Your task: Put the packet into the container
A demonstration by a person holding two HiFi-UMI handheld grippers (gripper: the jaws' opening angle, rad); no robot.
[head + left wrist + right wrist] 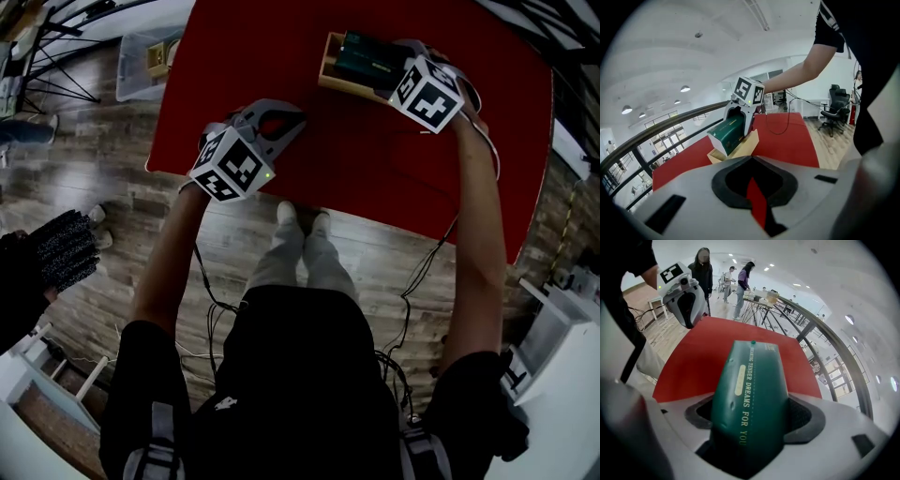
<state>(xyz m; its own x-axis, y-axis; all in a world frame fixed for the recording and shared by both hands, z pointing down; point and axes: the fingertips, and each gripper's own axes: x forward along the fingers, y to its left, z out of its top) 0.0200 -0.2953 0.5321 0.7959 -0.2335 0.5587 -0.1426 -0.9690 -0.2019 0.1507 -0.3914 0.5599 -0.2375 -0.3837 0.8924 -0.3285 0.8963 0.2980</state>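
Note:
A dark green packet (364, 56) with gold print lies slanted over an open wooden container (330, 73) at the far side of the red table (375, 159). My right gripper (386, 71) is shut on the packet, which fills the space between its jaws in the right gripper view (751, 394). In the left gripper view the packet (725, 134) has its lower end inside the container (743, 149). My left gripper (281, 120) sits near the table's left front edge, well apart from the container. It is shut with nothing in it (752, 187).
A clear plastic box (145, 58) and tripod legs (66, 66) stand on the wooden floor left of the table. White furniture (562, 347) is at the right. People (704, 268) stand far off by a railing. An office chair (836, 105) is behind the table.

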